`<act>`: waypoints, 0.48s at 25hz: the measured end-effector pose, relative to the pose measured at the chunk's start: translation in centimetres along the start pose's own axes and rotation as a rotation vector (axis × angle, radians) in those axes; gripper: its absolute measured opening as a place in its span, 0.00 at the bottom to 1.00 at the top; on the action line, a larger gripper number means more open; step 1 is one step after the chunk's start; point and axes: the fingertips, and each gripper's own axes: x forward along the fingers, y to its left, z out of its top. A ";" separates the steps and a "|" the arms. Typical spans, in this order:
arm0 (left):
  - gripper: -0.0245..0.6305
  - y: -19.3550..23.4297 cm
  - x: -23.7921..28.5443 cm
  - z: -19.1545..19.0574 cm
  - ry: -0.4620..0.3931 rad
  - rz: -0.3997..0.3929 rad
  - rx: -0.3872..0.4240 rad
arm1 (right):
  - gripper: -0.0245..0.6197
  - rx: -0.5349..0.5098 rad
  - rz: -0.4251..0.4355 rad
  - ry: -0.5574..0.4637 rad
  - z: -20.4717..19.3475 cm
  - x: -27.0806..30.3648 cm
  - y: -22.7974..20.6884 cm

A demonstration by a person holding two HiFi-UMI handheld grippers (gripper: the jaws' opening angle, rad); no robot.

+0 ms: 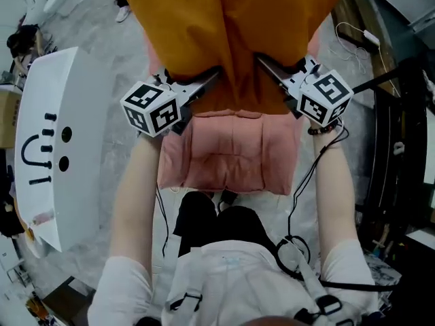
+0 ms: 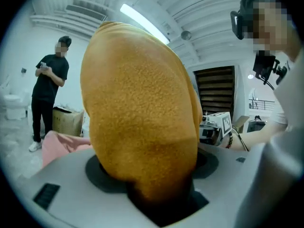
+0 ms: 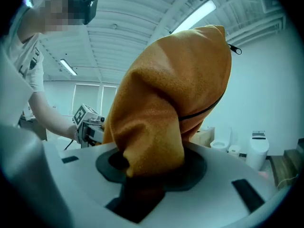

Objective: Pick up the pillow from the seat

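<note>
A white panel (image 1: 54,148) with black marks stands at 9 o'clock in the head view. The left tongs (image 1: 200,85) are clamped on the lower left edge of the orange pillow (image 1: 231,32), with fabric bunched between them. The pillow hangs at 12 o'clock, held by both tongs above the pink seat (image 1: 231,151) at centre. The right tongs (image 1: 279,73) are clamped on its lower right corner, beside a dark zip seam (image 3: 204,109).

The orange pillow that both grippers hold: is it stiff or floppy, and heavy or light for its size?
Probably soft: the orange pillow bunches where the left gripper and right gripper pinch it. Likely light, since two edge pinches carry it.
</note>
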 end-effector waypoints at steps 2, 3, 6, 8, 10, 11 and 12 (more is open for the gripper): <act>0.55 -0.7 -0.4 2.7 -0.024 -0.008 0.040 | 0.31 -0.030 -0.009 -0.036 2.7 -0.5 0.2; 0.55 -1.0 -0.5 3.8 -0.037 -0.010 0.053 | 0.31 -0.044 -0.014 -0.048 3.9 -0.7 0.2; 0.55 -2.1 -0.3 6.3 -0.064 -0.021 0.078 | 0.31 -0.074 -0.032 -0.071 6.5 -1.6 0.0; 0.55 -2.8 0.0 7.8 -0.078 -0.032 0.096 | 0.31 -0.091 -0.044 -0.084 8.0 -2.3 -0.2; 0.55 -3.3 -0.1 9.4 -0.097 -0.041 0.110 | 0.31 -0.110 -0.055 -0.094 9.8 -2.7 -0.2; 0.55 -3.4 -0.3 10.3 -0.108 -0.046 0.116 | 0.32 -0.122 -0.062 -0.101 10.8 -2.7 -0.1; 0.55 -3.3 -0.6 11.3 -0.118 -0.051 0.122 | 0.32 -0.135 -0.069 -0.108 11.9 -2.5 0.1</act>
